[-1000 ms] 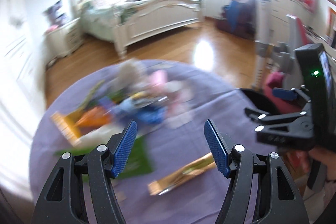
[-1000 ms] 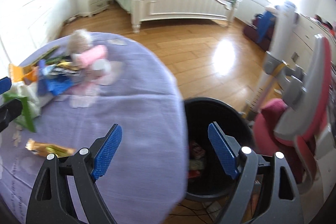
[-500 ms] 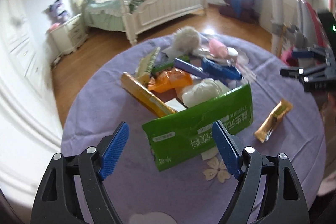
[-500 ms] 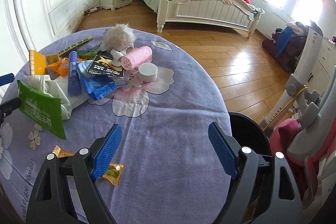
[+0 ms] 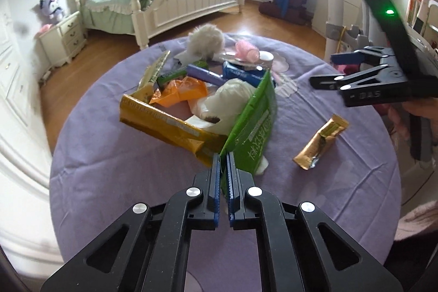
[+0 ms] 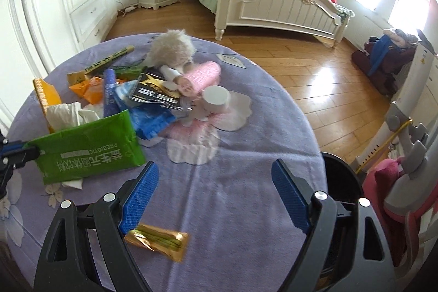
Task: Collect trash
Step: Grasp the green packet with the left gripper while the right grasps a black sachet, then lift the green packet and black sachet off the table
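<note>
My left gripper [image 5: 224, 155] is shut on the corner of a green snack bag [image 5: 253, 125], which stands on edge at the near side of a pile of wrappers [image 5: 191, 89] on the round purple table [image 5: 109, 168]. The green bag also shows in the right wrist view [image 6: 90, 147] at the left. My right gripper [image 6: 213, 182] is open and empty above the table. A small gold wrapper [image 6: 157, 240] lies just below its left finger; it also shows in the left wrist view [image 5: 320, 141]. The black trash bin [image 6: 342, 182] is at the table's right edge.
A long yellow wrapper [image 5: 167, 125], an orange bag [image 5: 180, 92], white tissue [image 5: 230, 97], blue packets, a fluffy toy [image 6: 172, 48], a pink roller [image 6: 202, 78] and a white cap [image 6: 216, 99] lie on the table. A pink chair [image 6: 397, 182] stands right of the bin.
My left gripper has moved in and shut on the green bag's corner. My right gripper has come lower over the table, above the gold wrapper, still open.
</note>
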The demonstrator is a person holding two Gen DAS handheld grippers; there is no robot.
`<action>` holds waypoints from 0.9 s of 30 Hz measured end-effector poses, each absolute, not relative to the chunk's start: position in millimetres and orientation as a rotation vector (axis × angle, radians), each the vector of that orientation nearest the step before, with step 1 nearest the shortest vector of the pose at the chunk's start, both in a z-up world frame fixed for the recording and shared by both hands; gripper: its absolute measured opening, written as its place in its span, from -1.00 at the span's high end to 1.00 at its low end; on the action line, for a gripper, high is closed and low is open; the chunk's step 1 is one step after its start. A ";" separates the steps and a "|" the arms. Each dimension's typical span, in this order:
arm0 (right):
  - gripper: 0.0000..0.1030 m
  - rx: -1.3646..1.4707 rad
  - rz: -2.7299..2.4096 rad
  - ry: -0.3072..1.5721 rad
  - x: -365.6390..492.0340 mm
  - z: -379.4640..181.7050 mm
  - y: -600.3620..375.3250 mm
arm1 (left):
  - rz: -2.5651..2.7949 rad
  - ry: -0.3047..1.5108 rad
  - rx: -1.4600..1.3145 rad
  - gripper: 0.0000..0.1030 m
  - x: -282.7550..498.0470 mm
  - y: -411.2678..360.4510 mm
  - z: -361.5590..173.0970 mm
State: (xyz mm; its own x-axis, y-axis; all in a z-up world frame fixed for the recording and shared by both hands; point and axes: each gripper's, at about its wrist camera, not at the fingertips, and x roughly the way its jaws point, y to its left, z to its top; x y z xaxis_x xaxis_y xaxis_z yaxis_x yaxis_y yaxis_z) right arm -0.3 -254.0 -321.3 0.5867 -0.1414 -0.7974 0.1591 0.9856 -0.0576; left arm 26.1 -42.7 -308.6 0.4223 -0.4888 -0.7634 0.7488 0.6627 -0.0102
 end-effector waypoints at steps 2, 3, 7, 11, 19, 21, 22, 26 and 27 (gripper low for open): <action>-0.62 0.041 -0.133 0.920 6.7 -320.4 -247.8 | -0.775 0.786 0.318 0.90 13.9 -38.5 -296.5; -0.62 0.051 -0.113 0.914 11.2 -319.9 -244.6 | -0.756 0.770 0.302 0.91 9.8 -36.2 -290.1; -0.61 0.086 -0.070 0.901 32.3 -319.3 -236.9 | -0.687 0.720 0.249 0.91 5.7 -23.1 -267.7; -0.41 0.107 -0.010 0.895 57.4 -323.0 -230.6 | -0.629 0.692 0.230 0.91 9.2 -17.8 -252.6; 0.45 0.135 0.030 0.903 65.6 -332.8 -241.1 | -0.613 0.673 0.228 0.91 17.5 -22.8 -244.0; 0.59 0.161 0.052 0.877 54.0 -323.9 -245.2 | -0.620 0.674 0.222 0.91 18.4 -26.2 -244.6; 0.63 0.178 0.063 0.867 46.5 -318.7 -248.0 | -0.624 0.676 0.223 0.91 18.5 -28.1 -245.6; 0.66 0.187 0.075 0.848 21.6 -305.5 -252.4 | -0.649 0.679 0.213 0.91 17.1 -38.5 -248.4; 0.67 0.189 0.078 0.849 16.8 -304.6 -252.8 | -0.651 0.680 0.209 0.91 16.7 -38.5 -250.0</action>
